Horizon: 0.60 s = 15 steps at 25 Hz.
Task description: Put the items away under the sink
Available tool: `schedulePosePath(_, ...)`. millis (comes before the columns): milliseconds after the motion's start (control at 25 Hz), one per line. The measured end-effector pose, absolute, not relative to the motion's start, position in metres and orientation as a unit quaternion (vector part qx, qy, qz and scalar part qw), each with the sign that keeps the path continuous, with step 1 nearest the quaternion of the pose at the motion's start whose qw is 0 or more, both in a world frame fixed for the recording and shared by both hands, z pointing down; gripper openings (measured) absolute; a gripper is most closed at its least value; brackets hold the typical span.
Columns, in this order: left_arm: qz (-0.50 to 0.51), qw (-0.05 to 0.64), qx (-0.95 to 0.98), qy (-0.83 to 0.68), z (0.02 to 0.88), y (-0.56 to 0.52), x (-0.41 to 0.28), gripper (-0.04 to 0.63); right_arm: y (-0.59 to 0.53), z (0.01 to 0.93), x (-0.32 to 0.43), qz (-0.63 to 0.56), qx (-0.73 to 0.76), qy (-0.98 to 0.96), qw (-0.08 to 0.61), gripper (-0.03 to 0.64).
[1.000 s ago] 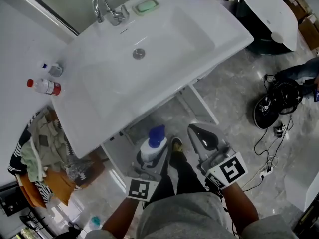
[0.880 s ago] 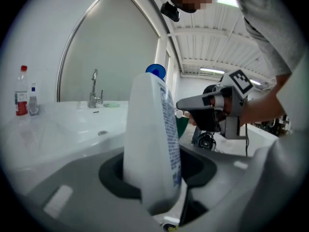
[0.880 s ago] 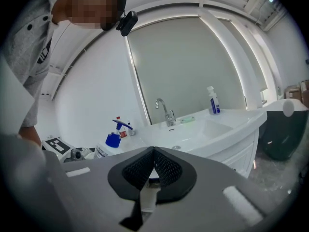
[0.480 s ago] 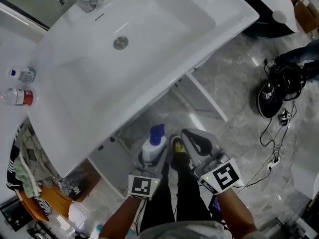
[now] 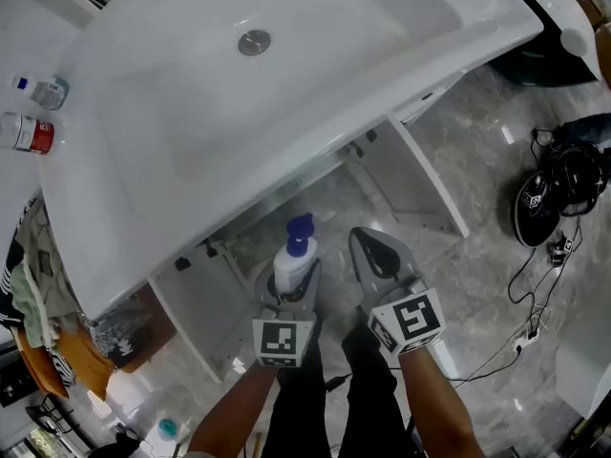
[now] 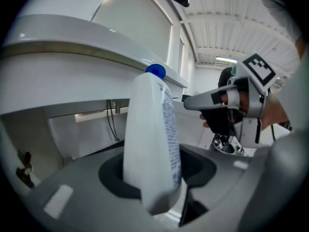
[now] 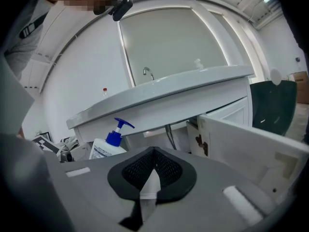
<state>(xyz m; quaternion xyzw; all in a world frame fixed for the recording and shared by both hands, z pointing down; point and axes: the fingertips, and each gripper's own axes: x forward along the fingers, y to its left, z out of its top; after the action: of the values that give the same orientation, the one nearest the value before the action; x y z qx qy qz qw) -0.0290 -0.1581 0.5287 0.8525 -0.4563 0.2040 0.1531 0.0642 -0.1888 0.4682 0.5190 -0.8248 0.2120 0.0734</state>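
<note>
Currently held, item 1: pump bottle [image 5: 294, 260], white body, blue pump head, upright, gripped round its lower body by the left gripper [image 5: 289, 289]. Location: just in front of the sink [image 5: 334, 84], below its front edge, at the mouth of the open cabinet [image 5: 315, 198] underneath and not yet inside.

Item 2: right gripper [image 5: 372, 251], jaws closed together with nothing between them, just beside the bottle and likewise in front of the sink.

Item 3: cabinet door [image 5: 425, 175], swung open below the sink's right front corner.

Item 4: 2 small bottles [image 5: 29, 134] on the counter left of the sink, lying apart from both grippers.

Handling note, by judgement: keep the bottle upright and carry it low enough that the pump head clears the sink's front edge. Pass it inboard of the open door, then seat it flat on the cabinet floor before loosening the jaws. The tall, narrow body looks prone to tipping if let go early.

View notes:
- Only the left gripper view shows the hoses [image 6: 112, 120] hanging under the sink — an obstacle to steer round.
- Only the right gripper view shows the faucet [image 7: 148, 73] and the door hinge [image 7: 199, 141].
- Only the head view shows the drain [image 5: 254, 42] and the counter bottles.
</note>
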Motion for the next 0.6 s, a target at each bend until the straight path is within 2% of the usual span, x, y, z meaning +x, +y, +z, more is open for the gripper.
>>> schedulePosePath(240,0.196,0.157,0.816,-0.520,0.579,-0.153,-0.038,0.213,-0.190,0.516,0.066,0.202,0.498,-0.841,0.066,0.000)
schedulePosePath(600,0.176,0.119,0.813,-0.542,0.649,-0.177,-0.050,0.213,-0.204,0.580,0.051,0.176,0.495,-0.850,0.039,0.000)
